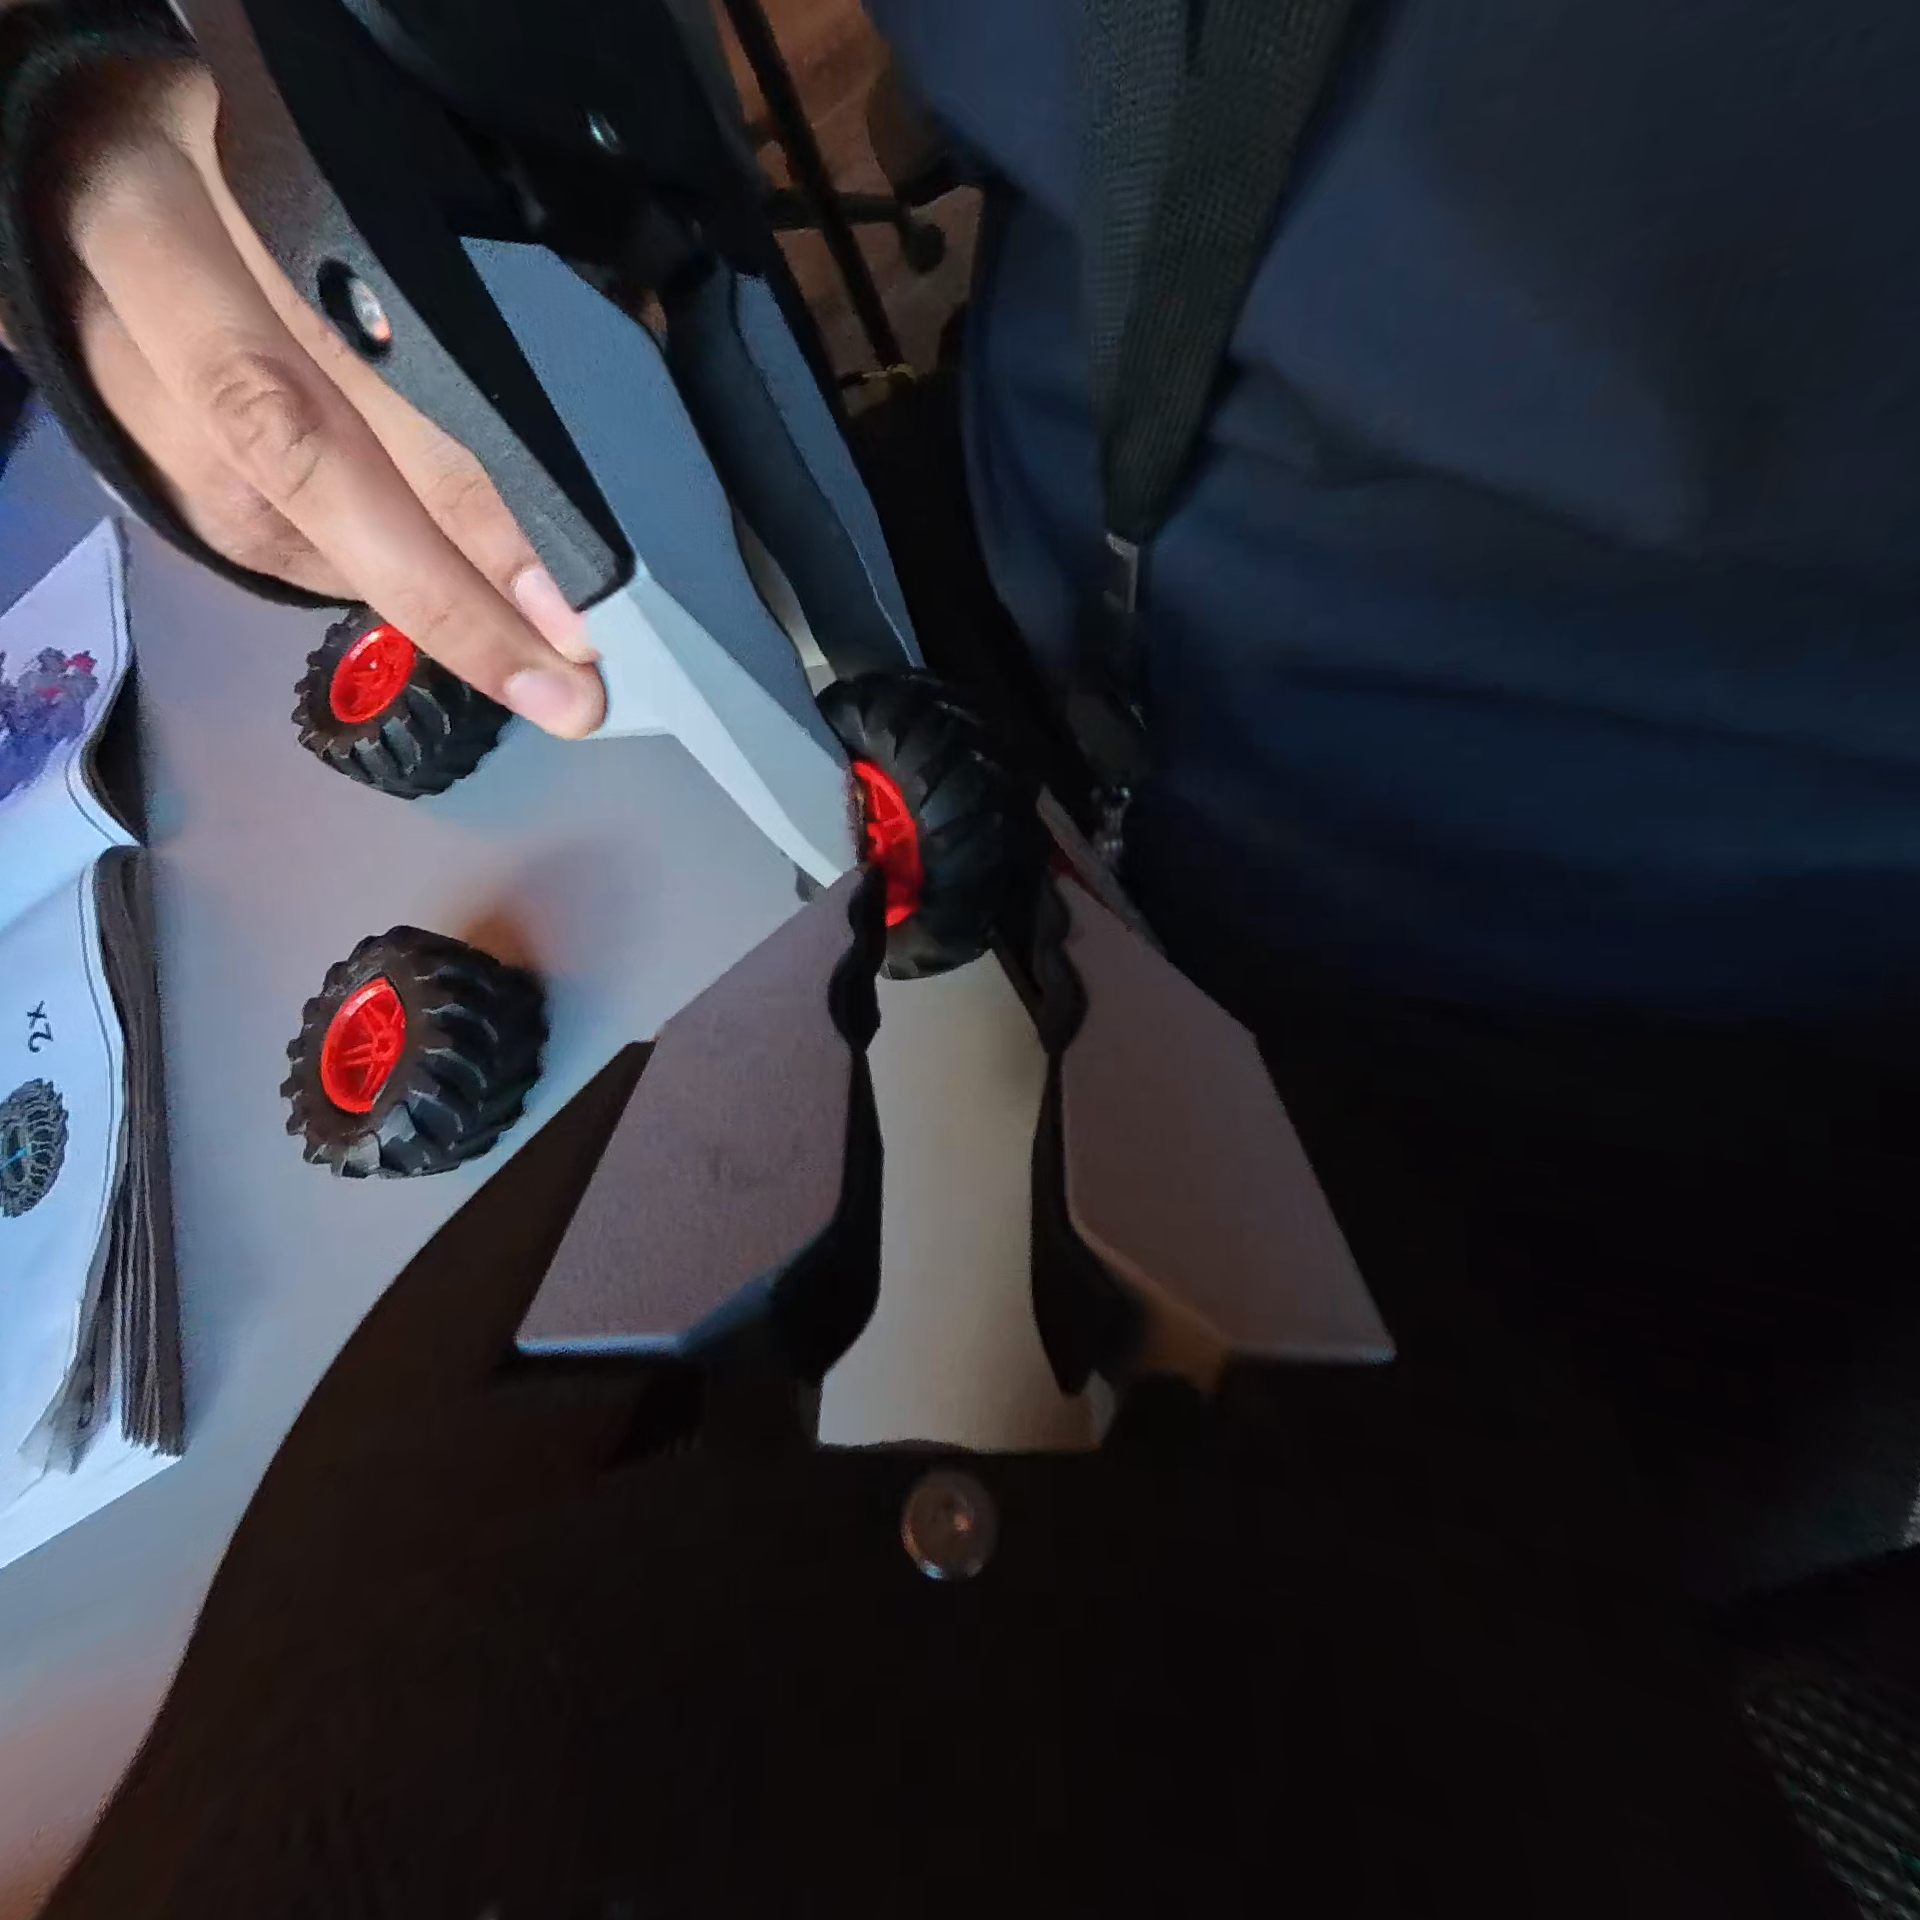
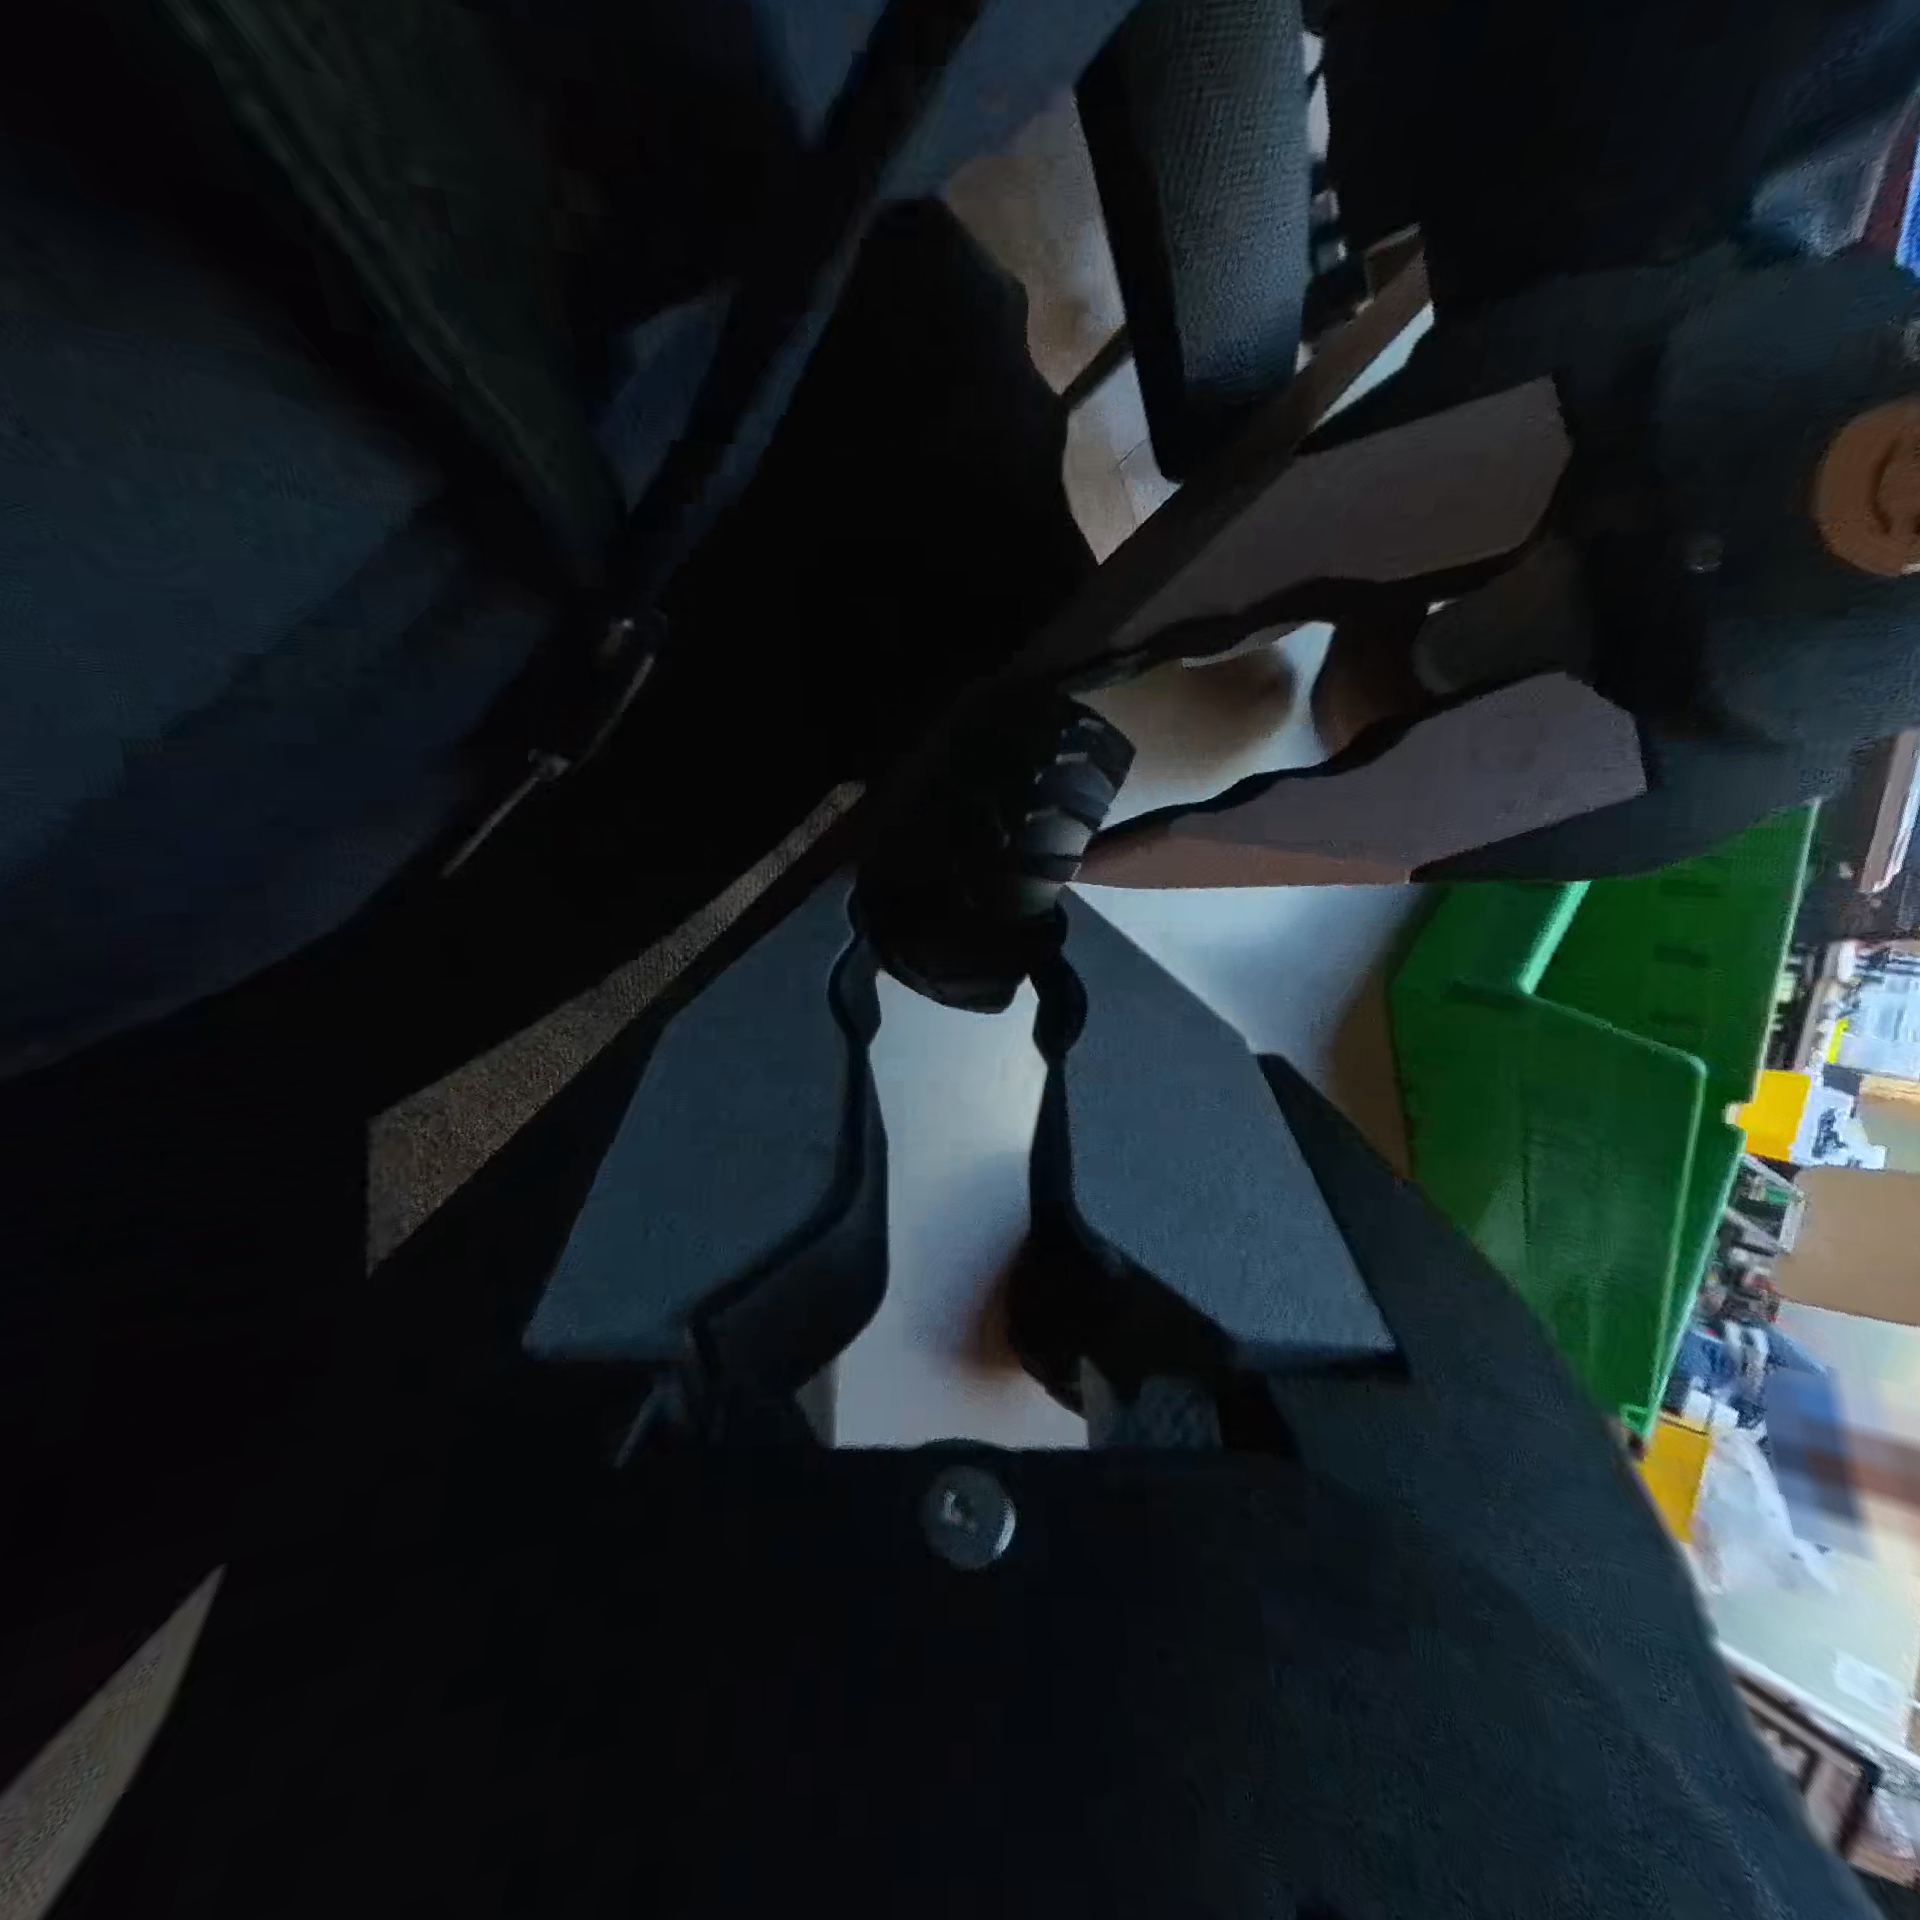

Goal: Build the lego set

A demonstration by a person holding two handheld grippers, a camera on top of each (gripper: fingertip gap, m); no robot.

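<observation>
A black tyre with a red hub (image 1: 940, 821) is held in the air between both grippers, just off the table's near edge. My left gripper (image 1: 956, 914) is shut on its lower part. My right gripper (image 1: 873, 769) comes in from the upper left, one light grey finger against the red hub. In the right wheel view the wheel (image 2: 987, 852) looks dark and sits between the tips of my right gripper (image 2: 956, 925), with my left gripper (image 2: 1070, 774) pinching it from the right. Two more wheels (image 1: 400, 701) (image 1: 410, 1049) lie on the grey table (image 1: 644, 831).
An open instruction booklet (image 1: 62, 1039) lies at the table's left. A person's hand (image 1: 312, 468) holds the right gripper, and a torso in dark blue (image 1: 1455, 520) is close behind the wheel. A green bin (image 2: 1579, 1091) stands on the table to the right. Only a small space, under 4 cm, lies between the two pairs of fingers.
</observation>
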